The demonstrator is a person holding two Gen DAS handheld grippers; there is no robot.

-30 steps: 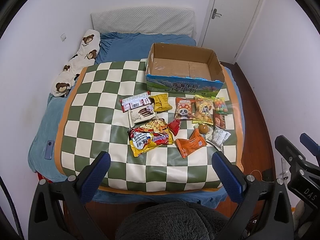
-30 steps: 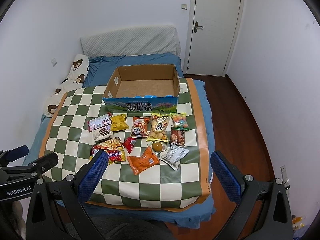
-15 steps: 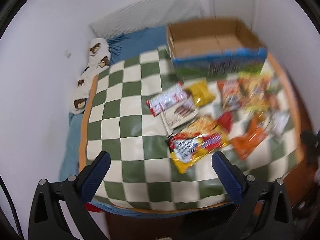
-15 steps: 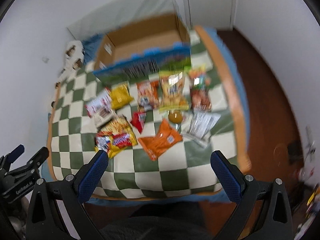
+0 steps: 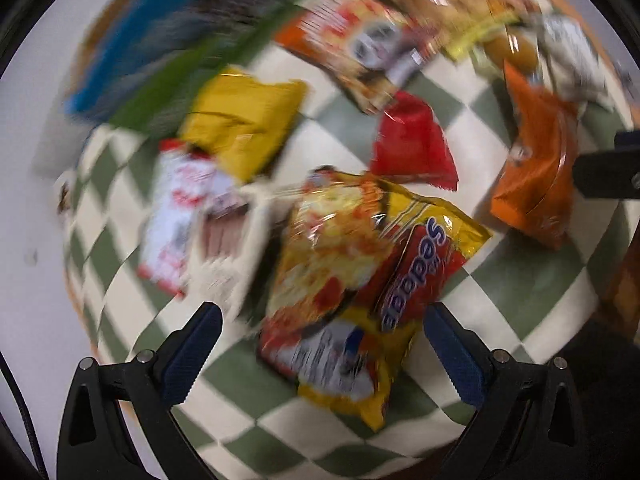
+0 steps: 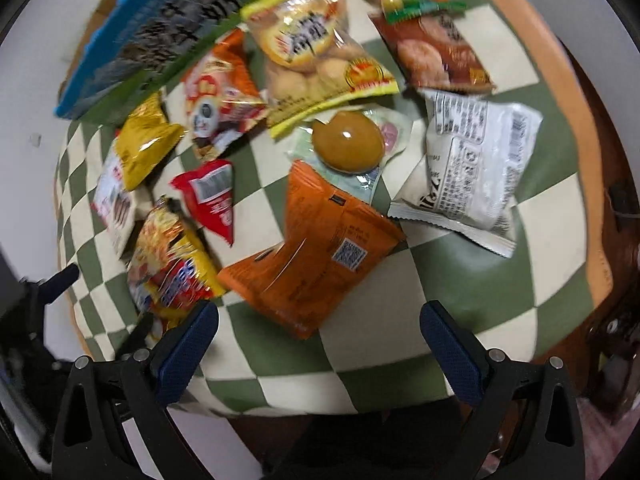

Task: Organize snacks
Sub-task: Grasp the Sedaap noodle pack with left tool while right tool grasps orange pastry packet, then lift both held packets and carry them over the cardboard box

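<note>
Several snack packs lie on a green-and-cream checked mat (image 6: 472, 264). My left gripper (image 5: 320, 344) is open just above a yellow-and-red noodle pack (image 5: 360, 264); the view is blurred. A red pack (image 5: 412, 144), a yellow pack (image 5: 244, 120) and a white-red wafer pack (image 5: 180, 216) lie beyond. My right gripper (image 6: 318, 340) is open just above an orange pack (image 6: 316, 252). Behind it lie a brown egg pack (image 6: 346, 146), a white pack (image 6: 472, 168) and a biscuit bag (image 6: 316, 52). The cardboard box's blue front (image 6: 156, 28) stands at the back left.
The left gripper (image 6: 44, 292) shows at the left edge of the right wrist view, and the right gripper (image 5: 608, 168) at the right edge of the left wrist view. The mat's orange border (image 6: 580, 128) and brown floor (image 6: 624, 240) lie to the right.
Both grippers have dropped fast from high above the bed to close over the snacks, still open. The left now hangs over the noodle pack, the right over the orange pack.
</note>
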